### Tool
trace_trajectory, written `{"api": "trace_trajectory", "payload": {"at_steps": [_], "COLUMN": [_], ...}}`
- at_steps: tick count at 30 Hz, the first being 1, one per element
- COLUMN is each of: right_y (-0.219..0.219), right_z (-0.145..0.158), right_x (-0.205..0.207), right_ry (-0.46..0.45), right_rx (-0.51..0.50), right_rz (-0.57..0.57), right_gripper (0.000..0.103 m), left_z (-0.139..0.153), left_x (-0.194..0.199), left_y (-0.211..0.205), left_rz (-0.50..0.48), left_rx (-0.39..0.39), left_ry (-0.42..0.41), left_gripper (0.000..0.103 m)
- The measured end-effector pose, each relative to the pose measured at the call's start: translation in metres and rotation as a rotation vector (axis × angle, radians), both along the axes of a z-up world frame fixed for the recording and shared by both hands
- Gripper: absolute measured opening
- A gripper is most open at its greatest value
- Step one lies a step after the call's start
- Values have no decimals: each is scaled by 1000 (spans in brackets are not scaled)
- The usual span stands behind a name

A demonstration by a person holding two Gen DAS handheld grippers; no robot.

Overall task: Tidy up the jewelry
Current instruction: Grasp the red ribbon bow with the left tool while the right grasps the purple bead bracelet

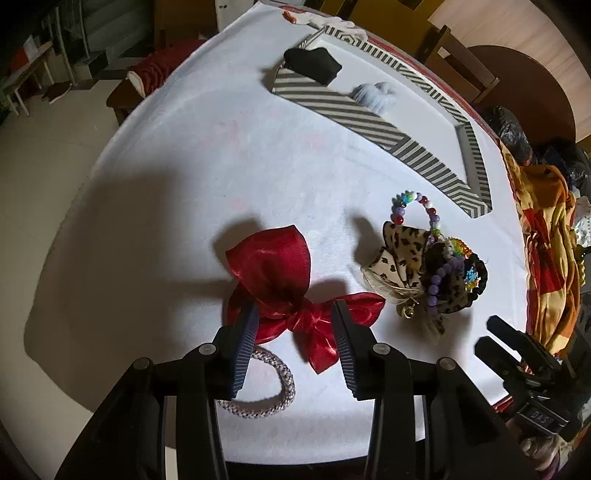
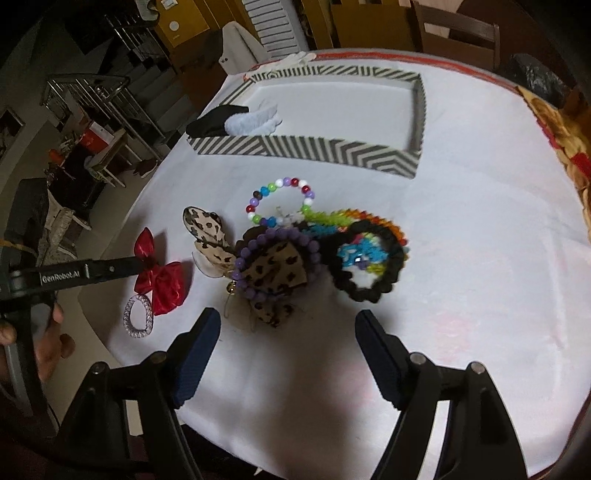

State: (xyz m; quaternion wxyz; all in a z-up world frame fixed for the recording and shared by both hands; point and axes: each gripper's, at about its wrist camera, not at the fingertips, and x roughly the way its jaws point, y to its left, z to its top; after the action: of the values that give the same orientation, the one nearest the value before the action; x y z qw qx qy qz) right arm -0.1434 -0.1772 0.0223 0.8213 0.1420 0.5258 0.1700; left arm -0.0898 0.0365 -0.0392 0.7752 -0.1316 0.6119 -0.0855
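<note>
A red satin bow lies on the white cloth, and my left gripper stands open over it, one finger on each side of the knot. A speckled hair tie lies just below the bow. To the right sits a pile: a leopard-print bow, a multicolour bead bracelet, a purple bead bracelet, a black bracelet and a rainbow one. My right gripper is open just short of this pile and grips nothing. The red bow also shows at the left of the right wrist view.
A grey-and-white striped box stands behind the pile, holding a black item and a pale blue fluffy piece. An orange patterned cloth lines the table's right edge. Wooden chairs stand beyond. A hand holds the left tool.
</note>
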Motion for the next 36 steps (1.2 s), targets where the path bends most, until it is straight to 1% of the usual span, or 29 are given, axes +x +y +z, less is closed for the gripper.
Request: {"api": "trace_trajectory", "payload": {"at_steps": [6, 7, 9, 11, 12, 13, 15, 16, 18, 19, 23, 26, 27, 29, 31, 33, 36], "right_y": [17, 19, 23, 25, 25, 25, 26, 27, 28, 24, 4, -7, -9, -10, -11, -6, 4], "right_z": [-22, -25, -33, -40, -43, -43, -41, -40, -41, -40, -31, -25, -24, -19, -16, -16, -21], "right_x": [21, 24, 31, 36, 38, 38, 38, 38, 36, 32, 22, 26, 30, 38, 45, 56, 66], "right_ry": [25, 32, 44, 60, 71, 63, 69, 77, 111, 115, 87, 51, 42, 12, -15, -26, -16], "right_rx": [34, 43, 65, 81, 97, 103, 99, 78, 31, 32, 41, 44, 40, 35, 20, -10, -59], "right_rz": [-16, -20, -24, -33, -41, -49, -38, -30, -14, -11, -46, -82, -86, -93, -89, -53, 27], "right_gripper": [76, 73, 63, 45, 44, 40, 39, 40, 43, 46, 47, 47, 46, 37, 36, 34, 31], "left_z": [-14, -16, -18, -18, -19, -19, -21, -20, -20, -20, -20, -20, -21, -21, -21, -22, -21], "left_x": [8, 10, 12, 15, 15, 16, 17, 17, 18, 18, 19, 22, 22, 24, 25, 25, 25], "left_y": [-5, -6, -9, -9, -9, -9, -9, -9, -10, -11, -14, -17, -17, -16, -16, -15, -15], "left_rz": [-14, -20, -32, -37, -38, -38, -40, -40, -48, -53, -59, -64, -62, -59, -59, -65, -73], "left_rx": [26, 35, 43, 46, 45, 44, 39, 38, 44, 51, 67, 72, 70, 62, 55, 53, 55], "left_ry": [28, 33, 39, 41, 42, 42, 45, 46, 45, 43, 33, 36, 39, 44, 48, 49, 48], "left_gripper": [35, 35, 35, 35, 35, 35, 35, 35, 35, 35, 35, 35, 35, 35, 35, 35, 35]}}
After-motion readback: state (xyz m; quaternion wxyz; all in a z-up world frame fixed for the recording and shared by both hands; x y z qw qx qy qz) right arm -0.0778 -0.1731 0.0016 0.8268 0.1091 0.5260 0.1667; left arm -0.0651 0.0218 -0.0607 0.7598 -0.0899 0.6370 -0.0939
